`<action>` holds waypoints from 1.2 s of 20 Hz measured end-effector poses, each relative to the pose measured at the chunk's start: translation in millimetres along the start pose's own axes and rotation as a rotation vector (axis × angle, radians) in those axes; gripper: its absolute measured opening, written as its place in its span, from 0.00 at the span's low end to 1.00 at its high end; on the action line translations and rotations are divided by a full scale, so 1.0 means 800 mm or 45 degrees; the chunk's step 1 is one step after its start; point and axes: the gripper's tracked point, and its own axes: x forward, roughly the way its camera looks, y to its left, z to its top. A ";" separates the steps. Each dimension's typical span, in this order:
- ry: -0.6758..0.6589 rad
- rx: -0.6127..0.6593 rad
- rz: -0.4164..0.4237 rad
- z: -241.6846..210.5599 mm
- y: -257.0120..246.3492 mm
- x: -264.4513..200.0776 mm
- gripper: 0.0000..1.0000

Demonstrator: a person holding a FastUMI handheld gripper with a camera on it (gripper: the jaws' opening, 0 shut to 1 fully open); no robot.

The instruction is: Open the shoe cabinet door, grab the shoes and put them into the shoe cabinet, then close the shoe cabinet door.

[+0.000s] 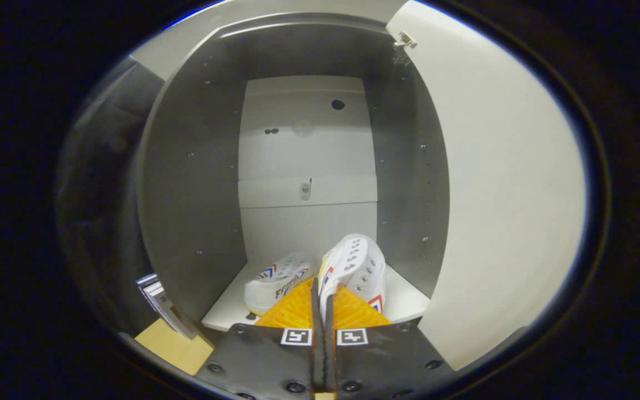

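The shoe cabinet (198,183) stands with its white door (498,194) swung out to the right. One white shoe (275,280) with red and blue marks lies on its side on the cabinet's white bottom shelf (406,303). A second white shoe (359,264) hangs tilted, toe up, just inside the cabinet mouth and to the right of the first. My gripper (323,291) is shut on this second shoe, with a thin edge of it pinched between the two fingers.
The cabinet's grey side walls and pale back panel (306,155) enclose a tall hollow above the shoes. A hinge (406,40) sits at the door's top corner. Outside the cabinet's left wall are a strip of light wooden floor (173,347) and a striped object (159,300).
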 end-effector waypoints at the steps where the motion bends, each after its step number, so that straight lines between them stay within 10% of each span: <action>1: 0.002 -0.006 0.000 0.002 -0.002 0.011 0.02; 24: 0.220 -0.182 0.026 -0.053 -0.012 0.194 0.03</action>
